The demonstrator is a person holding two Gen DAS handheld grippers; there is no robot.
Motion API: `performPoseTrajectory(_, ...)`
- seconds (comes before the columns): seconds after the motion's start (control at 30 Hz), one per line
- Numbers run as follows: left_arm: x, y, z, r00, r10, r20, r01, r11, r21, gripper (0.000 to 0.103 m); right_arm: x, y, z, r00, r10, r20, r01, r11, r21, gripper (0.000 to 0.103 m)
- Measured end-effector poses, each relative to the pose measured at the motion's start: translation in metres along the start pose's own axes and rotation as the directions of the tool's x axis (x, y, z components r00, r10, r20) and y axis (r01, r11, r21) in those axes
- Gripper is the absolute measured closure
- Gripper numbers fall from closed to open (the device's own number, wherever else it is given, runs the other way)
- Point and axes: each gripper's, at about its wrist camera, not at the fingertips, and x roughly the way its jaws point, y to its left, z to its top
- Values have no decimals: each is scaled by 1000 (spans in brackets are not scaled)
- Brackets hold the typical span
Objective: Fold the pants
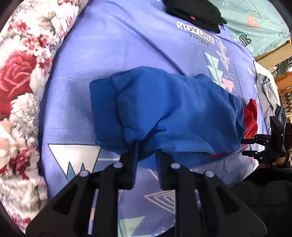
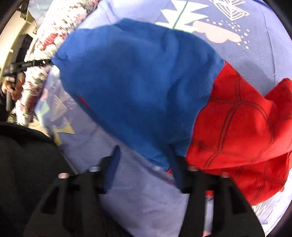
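The blue pants (image 1: pixel 173 109) lie bunched and partly folded on the lilac printed bedsheet (image 1: pixel 127 45), with a red web-patterned part (image 2: pixel 242 138) sticking out at one end. My left gripper (image 1: pixel 146 147) sits at the pants' near edge, its jaws a narrow gap apart, with cloth draped over the tips. My right gripper (image 2: pixel 146 156) is open, its right finger (image 2: pixel 177 169) under the blue edge, its left finger (image 2: pixel 113 167) on the sheet. It also shows in the left wrist view (image 1: pixel 255 145) at the far right. The pants also fill the right wrist view (image 2: pixel 136 87).
A floral quilt (image 1: pixel 20 91) runs along the left of the bed. A folded black garment (image 1: pixel 195 12) lies at the far end, by a teal sheet (image 1: pixel 255 20). Grey clothing (image 1: pixel 268 96) lies at the right edge.
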Motion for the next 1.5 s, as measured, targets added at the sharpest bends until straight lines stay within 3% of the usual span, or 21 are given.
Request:
performPoseTrajectory(0.07, -7, -2, -3, 1000, 8, 2, -8, 1000, -21, 69, -15, -4, -1, 999, -2, 54, 0, 999, 36, 47)
performPoseTrajectory(0.1, -10, -2, -6, 1000, 9, -3, -9, 999, -40, 43, -23, -9, 0, 997, -1, 77, -4, 998, 63, 47)
performPoseTrajectory(0.13, -15, 0, -9, 1000, 20, 11, -19, 998, -62, 24, -28, -15, -1, 995, 1, 99, -10, 996, 91, 47)
performPoseTrajectory(0.3, -37, 13, -17, 997, 29, 68, -20, 992, -121, 24, -39, -32, -5, 988, -58, 140, 31, 982, 184, 47)
performPoseTrajectory(0.47, -15, 25, -17, 1000, 3, 4, -2, 964, -266, 24, -36, -44, -7, 987, -63, 147, 25, 969, 246, 47)
performPoseTrajectory(0.5, -8, 27, -17, 1000, -5, -21, -1, 953, -304, 25, -35, -45, -6, 988, -52, 147, 14, 968, 250, 47)
performPoseTrajectory(0.57, 6, 34, -18, 995, -86, -58, 53, 904, -425, 27, -35, -43, -5, 987, -58, 150, 20, 969, 247, 47)
performPoseTrajectory(0.63, 12, 37, -18, 989, -143, -47, 101, 862, -497, 41, -38, -43, -6, 985, -62, 160, 22, 970, 242, 47)
performPoseTrajectory(0.67, 14, 38, -17, 986, -160, -38, 117, 842, -527, 42, -39, -44, -7, 984, -58, 168, 16, 970, 244, 47)
performPoseTrajectory(0.77, 18, 37, -14, 986, -166, -34, 119, 821, -558, 57, -39, -44, -9, 982, -51, 181, 5, 969, 249, 47)
performPoseTrajectory(0.9, 25, 34, -7, 988, -148, -44, 97, 812, -575, 75, -37, -45, -10, 983, -43, 180, -4, 968, 251, 47)
performPoseTrajectory(0.97, 29, 34, -4, 989, -145, -36, 97, 805, -586, 78, -35, -46, -10, 983, -48, 179, 0, 966, 258, 47)
performPoseTrajectory(1.03, 31, 34, -4, 991, -127, -46, 75, 801, -594, 92, -34, -47, -10, 983, -58, 175, 9, 964, 268, 47)
performPoseTrajectory(1.07, 30, 32, -4, 992, -110, -54, 58, 810, -583, 92, -34, -48, -10, 983, -71, 170, 22, 961, 274, 47)
performPoseTrajectory(1.17, 13, 13, -4, 996, -8, -92, -35, 887, -461, 93, -39, -54, -11, 978, -140, 157, 87, 948, 306, 47)
performPoseTrajectory(1.23, 2, 16, -9, 993, 24, -118, -72, 906, -417, 93, -46, -63, -13, 969, -181, 171, 113, 931, 347, 47)
performPoseTrajectory(1.3, 2, 27, -15, 987, 68, -143, -122, 902, -413, 93, -60, -78, -16, 949, -232, 213, 126, 899, 419, 47)
performPoseTrajectory(1.33, 6, 37, -19, 980, 108, -165, -170, 887, -429, 93, -66, -86, -18, 938, -262, 227, 134, 878, 459, 47)
performPoseTrajectory(1.43, 14, 48, -24, 985, 61, -159, -132, 862, -489, 93, -82, -114, -22, 905, -364, 219, 175, 790, 588, 47)
performPoseTrajectory(1.5, 8, 42, -21, 984, 101, -146, -159, 868, -470, 89, -95, -133, -29, 896, -382, 228, 142, 731, 667, 47)
